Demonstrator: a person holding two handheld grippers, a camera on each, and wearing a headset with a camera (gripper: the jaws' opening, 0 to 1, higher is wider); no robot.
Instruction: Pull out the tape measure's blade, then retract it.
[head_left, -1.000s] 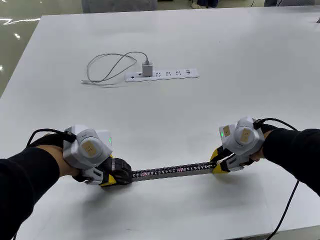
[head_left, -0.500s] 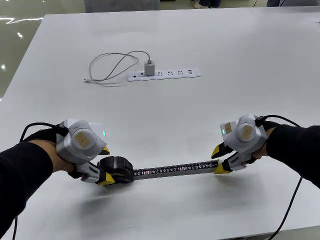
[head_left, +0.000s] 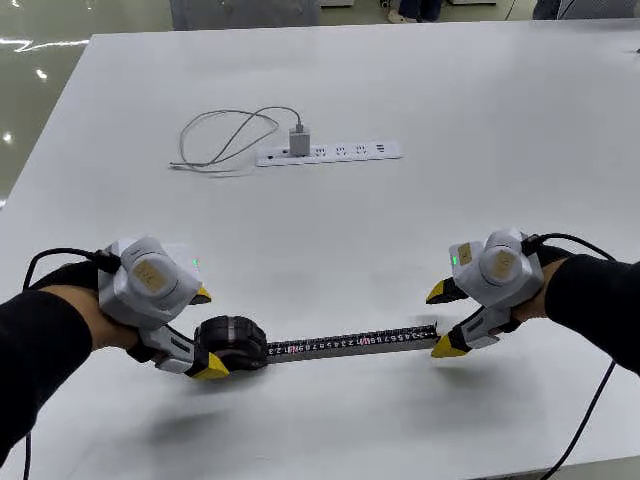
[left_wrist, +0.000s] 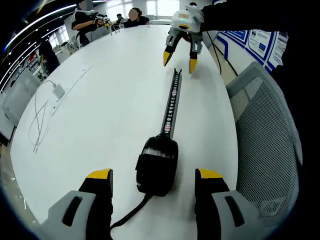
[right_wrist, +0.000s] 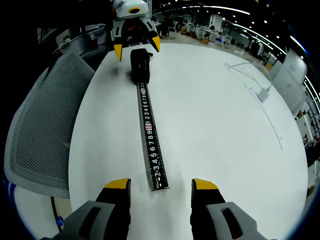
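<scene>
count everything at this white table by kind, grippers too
black tape measure with its blade pulled out: 1
white power strip: 1
white charger plug with a grey cable: 1
white handheld grippers with yellow tips: 2, the left gripper and the right gripper
total: 5

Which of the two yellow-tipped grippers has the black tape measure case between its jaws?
The left gripper: the black tape measure case lies between its open jaws, while the right gripper stands open at the numbered blade's free end.
</scene>
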